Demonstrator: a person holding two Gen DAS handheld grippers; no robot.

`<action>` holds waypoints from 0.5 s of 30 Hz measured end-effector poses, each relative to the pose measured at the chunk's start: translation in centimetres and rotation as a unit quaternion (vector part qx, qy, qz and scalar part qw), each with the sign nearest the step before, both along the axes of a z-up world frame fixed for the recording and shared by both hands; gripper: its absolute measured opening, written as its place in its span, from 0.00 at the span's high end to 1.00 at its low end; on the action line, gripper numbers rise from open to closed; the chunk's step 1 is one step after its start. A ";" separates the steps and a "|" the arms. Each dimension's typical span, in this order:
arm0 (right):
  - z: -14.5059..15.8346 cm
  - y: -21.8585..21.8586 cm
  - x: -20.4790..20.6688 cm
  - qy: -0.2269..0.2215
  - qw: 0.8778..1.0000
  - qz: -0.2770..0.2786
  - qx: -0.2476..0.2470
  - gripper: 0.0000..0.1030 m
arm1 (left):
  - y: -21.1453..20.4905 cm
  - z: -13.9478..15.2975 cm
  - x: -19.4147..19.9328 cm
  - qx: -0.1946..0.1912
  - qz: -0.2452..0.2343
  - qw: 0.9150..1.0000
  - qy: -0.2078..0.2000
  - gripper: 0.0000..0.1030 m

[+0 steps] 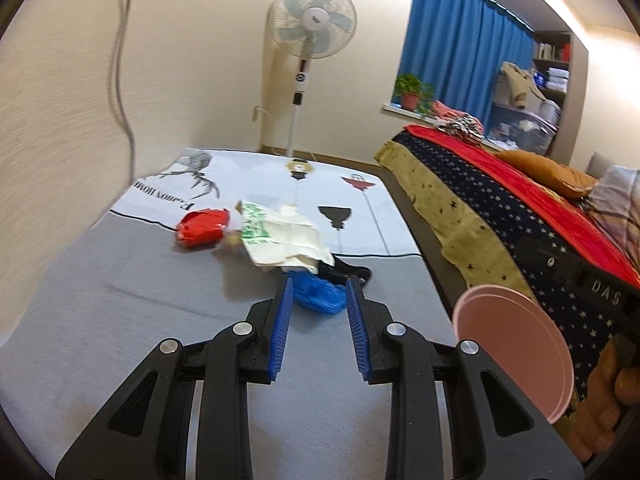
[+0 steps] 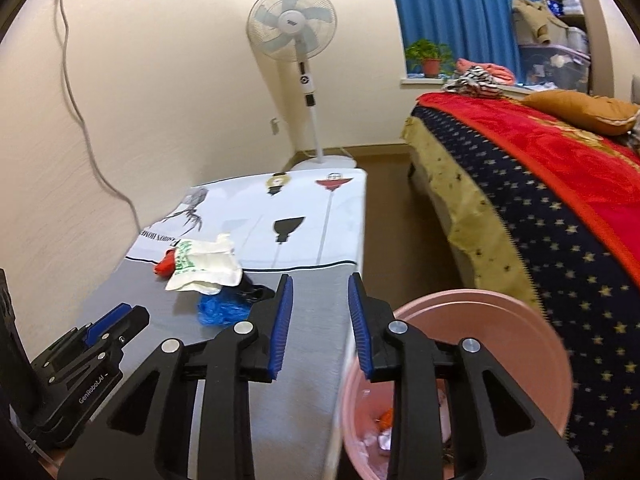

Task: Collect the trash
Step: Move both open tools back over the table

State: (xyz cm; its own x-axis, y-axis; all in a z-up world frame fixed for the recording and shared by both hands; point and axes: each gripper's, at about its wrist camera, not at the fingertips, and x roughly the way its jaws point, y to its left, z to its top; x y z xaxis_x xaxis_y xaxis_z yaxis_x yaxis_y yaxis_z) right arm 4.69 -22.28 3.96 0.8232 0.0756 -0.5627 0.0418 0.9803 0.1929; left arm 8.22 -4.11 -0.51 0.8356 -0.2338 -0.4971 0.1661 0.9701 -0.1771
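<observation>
The left gripper (image 1: 319, 285) hung over a low table (image 1: 120, 300) covered in grey and white printed cloth, its blue-padded jaws standing apart with nothing between them. Just ahead of its fingertips lay a crumpled blue plastic bag (image 1: 318, 294); beyond that, slightly to the left, sat a white paper wrapper with green print (image 1: 286, 236), and further left of it a red crumpled wrapper (image 1: 202, 227). A dark scrap (image 1: 348, 270) showed between the blue bag and the white wrapper.

The right gripper (image 2: 320, 286) was held near the table's right edge, its jaws likewise apart and empty. No earlier picture bears on their motion. Below and to the right of its fingers stood a pink bin (image 2: 500, 312) on the floor, with scraps of litter visible inside. The same heap of rubbish lay ahead and to the left of this claw: the blue bag (image 2: 220, 308), the white wrapper (image 2: 206, 266) and the red one (image 2: 164, 264) partly hidden behind it. The left gripper (image 2: 120, 318) appeared low at the left of that view.

A standing fan (image 2: 292, 26) stood against the far wall, and a bed with a star-patterned blanket (image 2: 560, 248) ran along the right.
</observation>
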 end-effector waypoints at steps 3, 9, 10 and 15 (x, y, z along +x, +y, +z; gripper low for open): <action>-0.8 0.8 1.2 0.004 1.000 0.009 0.007 0.73 | 0.6 -0.3 0.6 -0.003 0.014 1.000 0.002 0.73; -2.5 2.3 3.4 0.014 0.999 0.028 0.012 0.73 | 2.1 -1.0 2.2 -0.017 0.042 0.999 0.012 0.73; -2.9 2.6 3.9 0.017 0.999 0.032 0.014 0.73 | 2.3 -1.1 2.5 -0.019 0.046 0.999 0.014 0.73; -4.2 3.6 5.8 0.027 0.998 0.044 0.026 0.73 | 3.2 -1.5 3.8 -0.035 0.058 0.997 0.020 0.73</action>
State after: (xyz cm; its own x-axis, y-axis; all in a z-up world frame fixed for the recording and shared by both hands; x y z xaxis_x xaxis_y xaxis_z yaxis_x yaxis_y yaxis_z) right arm 10.51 -18.71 -0.23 0.7809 0.1759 -0.5994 -0.0323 0.9696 0.2425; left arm 12.04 -0.86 -2.03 0.8391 -0.1716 -0.5161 0.0442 0.9673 -0.2498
